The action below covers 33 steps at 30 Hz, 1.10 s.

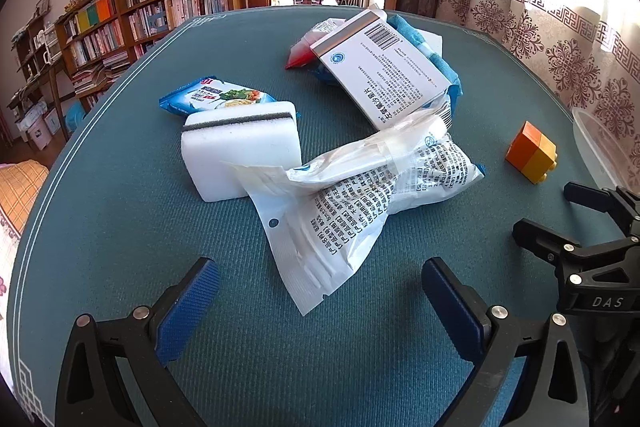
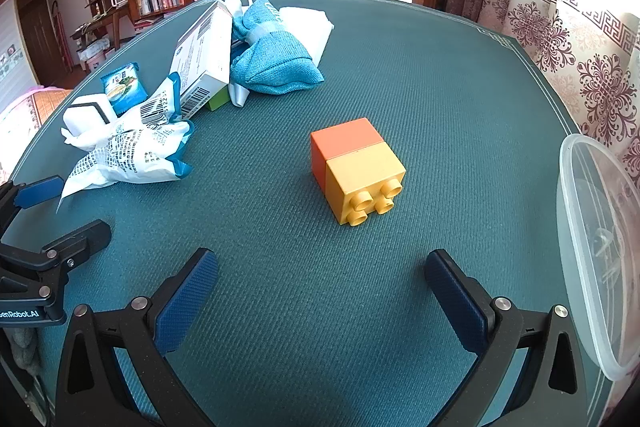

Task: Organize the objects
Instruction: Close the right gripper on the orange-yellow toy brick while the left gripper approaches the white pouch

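Toy block (image 2: 357,169), orange and yellow, lies ahead of your right gripper (image 2: 322,297), whose fingers stand wide with nothing between them. Your left gripper (image 1: 320,301) is equally wide, the white printed bag (image 1: 360,195) just beyond its fingers. I think the loose plastic may slip or drag the sponge (image 1: 240,151).

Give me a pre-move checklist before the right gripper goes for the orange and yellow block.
1. Right gripper open, nothing between its fingers: ok.
2. Orange and yellow block stands alone on the table, clear of the pile: ok.
3. Path from gripper to block free of clutter: ok.
4. Clear plastic container at the table's right edge within view as a drop spot: ok; whether it is empty, cannot tell.
5. Left gripper open and holding nothing, with the white printed bag just ahead of it: ok.
6. Both grippers apart from each other: ok.
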{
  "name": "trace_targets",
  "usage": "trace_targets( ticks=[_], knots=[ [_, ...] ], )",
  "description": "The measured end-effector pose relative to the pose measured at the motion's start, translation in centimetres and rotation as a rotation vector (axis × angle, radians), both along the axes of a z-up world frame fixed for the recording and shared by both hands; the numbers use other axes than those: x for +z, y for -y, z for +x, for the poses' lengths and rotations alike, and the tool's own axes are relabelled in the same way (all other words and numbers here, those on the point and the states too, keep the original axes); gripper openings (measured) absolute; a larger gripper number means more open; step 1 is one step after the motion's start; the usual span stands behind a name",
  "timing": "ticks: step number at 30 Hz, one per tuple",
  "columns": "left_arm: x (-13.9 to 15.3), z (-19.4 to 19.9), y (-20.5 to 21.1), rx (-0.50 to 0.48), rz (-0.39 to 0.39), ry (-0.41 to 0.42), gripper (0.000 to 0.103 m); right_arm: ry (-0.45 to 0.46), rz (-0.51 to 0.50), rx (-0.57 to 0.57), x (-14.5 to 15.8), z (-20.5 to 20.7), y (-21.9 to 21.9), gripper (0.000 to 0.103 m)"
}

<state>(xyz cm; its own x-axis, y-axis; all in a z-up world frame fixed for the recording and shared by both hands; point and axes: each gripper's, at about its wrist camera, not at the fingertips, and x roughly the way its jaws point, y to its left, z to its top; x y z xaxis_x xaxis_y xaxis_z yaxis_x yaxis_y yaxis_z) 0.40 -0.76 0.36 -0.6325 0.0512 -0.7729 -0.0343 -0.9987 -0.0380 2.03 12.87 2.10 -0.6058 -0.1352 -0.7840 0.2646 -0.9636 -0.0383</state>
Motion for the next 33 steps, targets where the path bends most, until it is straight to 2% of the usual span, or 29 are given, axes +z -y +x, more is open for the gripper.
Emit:
trace_targets(
  ticks=[6, 15, 21, 27, 31, 33],
  knots=[
    [0.3, -0.1, 0.8, -0.012, 0.068, -0.008, 0.103, 0.007, -0.002, -0.011, 0.1, -0.2, -0.2, 0.103],
    [0.4, 0.0, 1.0, -0.045, 0.08, -0.005, 0.103, 0.007, -0.064, -0.052, 0.7, -0.7, -1.8, 0.103],
    [0.5, -0.1, 1.1, -0.055, 0.081, -0.007, 0.103, -0.035, -0.1, -0.07, 2.0, -1.7, -2.3, 0.091],
    [0.9, -0.2, 1.1, -0.064, 0.07, -0.021, 0.103, -0.059, -0.064, -0.051, 2.1, -3.1, -1.1, 0.077],
    [1.1, -0.6, 0.9, -0.082, 0.07, -0.025, 0.103, -0.03, -0.066, -0.043, 1.3, -3.9, -0.6, 0.059],
    [1.1, -0.8, 0.9, -0.09, 0.079, -0.025, 0.103, -0.039, -0.064, -0.05, 1.2, -3.9, -0.6, 0.056]
  ],
)
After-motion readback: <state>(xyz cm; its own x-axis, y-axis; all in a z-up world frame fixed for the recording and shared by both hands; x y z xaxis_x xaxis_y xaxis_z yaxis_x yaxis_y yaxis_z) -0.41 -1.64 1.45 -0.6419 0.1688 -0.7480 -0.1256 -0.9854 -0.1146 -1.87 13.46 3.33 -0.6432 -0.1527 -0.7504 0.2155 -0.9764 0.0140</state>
